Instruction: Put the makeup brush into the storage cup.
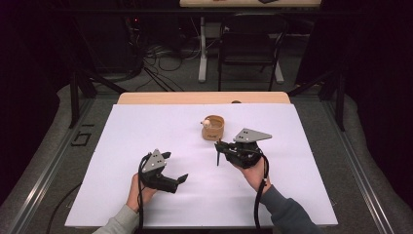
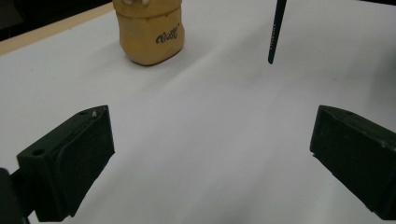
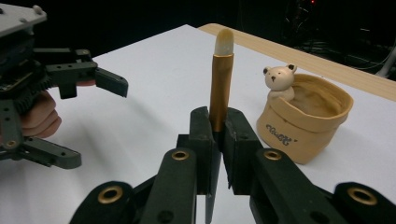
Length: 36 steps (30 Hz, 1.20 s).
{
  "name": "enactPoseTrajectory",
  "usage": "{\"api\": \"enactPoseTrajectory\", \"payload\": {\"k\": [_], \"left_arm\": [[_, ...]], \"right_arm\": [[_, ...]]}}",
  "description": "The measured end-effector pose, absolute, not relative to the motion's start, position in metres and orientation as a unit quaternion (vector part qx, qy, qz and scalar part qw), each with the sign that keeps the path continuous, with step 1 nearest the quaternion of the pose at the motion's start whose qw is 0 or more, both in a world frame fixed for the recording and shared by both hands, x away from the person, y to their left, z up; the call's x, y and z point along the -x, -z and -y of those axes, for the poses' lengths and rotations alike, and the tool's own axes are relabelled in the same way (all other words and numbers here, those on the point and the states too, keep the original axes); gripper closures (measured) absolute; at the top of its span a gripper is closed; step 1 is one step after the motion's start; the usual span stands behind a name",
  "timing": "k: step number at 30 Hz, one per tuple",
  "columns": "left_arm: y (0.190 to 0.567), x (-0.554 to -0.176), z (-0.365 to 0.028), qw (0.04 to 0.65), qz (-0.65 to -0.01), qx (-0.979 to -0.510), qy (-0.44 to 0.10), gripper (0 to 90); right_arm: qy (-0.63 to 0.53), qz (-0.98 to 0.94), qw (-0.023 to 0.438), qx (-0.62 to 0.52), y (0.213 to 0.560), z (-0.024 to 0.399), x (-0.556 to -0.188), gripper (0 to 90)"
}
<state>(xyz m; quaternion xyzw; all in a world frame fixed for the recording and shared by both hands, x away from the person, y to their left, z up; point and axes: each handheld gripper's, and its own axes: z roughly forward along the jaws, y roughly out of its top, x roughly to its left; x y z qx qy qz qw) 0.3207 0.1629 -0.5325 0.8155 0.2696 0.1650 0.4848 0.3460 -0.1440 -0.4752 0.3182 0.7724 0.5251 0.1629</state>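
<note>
1. Your right tongs (image 1: 220, 146) are clenched on a slim makeup brush with a gold ferrule, a pale bristle tip and a dark handle (image 3: 219, 93); in the right gripper view the two black jaws pinch it just below the gold part, bristles pointing up
2. From the high view the brush's dark handle (image 1: 217, 157) hangs down below those tongs, its tip just above the white sheet on the table (image 1: 146, 126)
3. Your left tongs (image 1: 174, 166) are released, jaws spread wide with nothing between them; the left gripper view shows bare white sheet between the two black pads
4. Those left tongs sit near the front of the table, to the left of the right pair and well apart from the brush
5. The small tan pouch-shaped ceramic pot with dark script on its side (image 1: 213, 127) stands upright on the sheet just beyond your right tongs, near the middle of the table
6. A little cream bear figure (image 3: 279, 80) peeks over the pot's rim
7. In the left gripper view the pot (image 2: 150, 32) is ahead and to the left, and the brush handle's dark tip (image 2: 274, 37) hangs down to the right of it
</note>
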Motion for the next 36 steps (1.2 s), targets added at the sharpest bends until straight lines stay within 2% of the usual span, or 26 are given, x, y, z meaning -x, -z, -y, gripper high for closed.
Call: {"api": "enactPoseTrajectory", "payload": {"k": [15,27,36], "left_arm": [[0.526,-0.309,-0.194,0.512,-0.286,-0.785,-0.199,0.0],[0.528,-0.302,-0.219,0.501,-0.303,-0.782,-0.212,0.0],[0.532,-0.307,-0.224,0.491,-0.306,-0.784,-0.224,0.0]], "right_arm": [[-0.524,-0.766,0.177,-0.327,0.471,0.157,-0.349,83.2],[-0.518,-0.768,0.181,-0.331,0.469,0.162,-0.353,83.3],[-0.514,-0.770,0.192,-0.325,0.463,0.166,-0.358,83.3]]}}
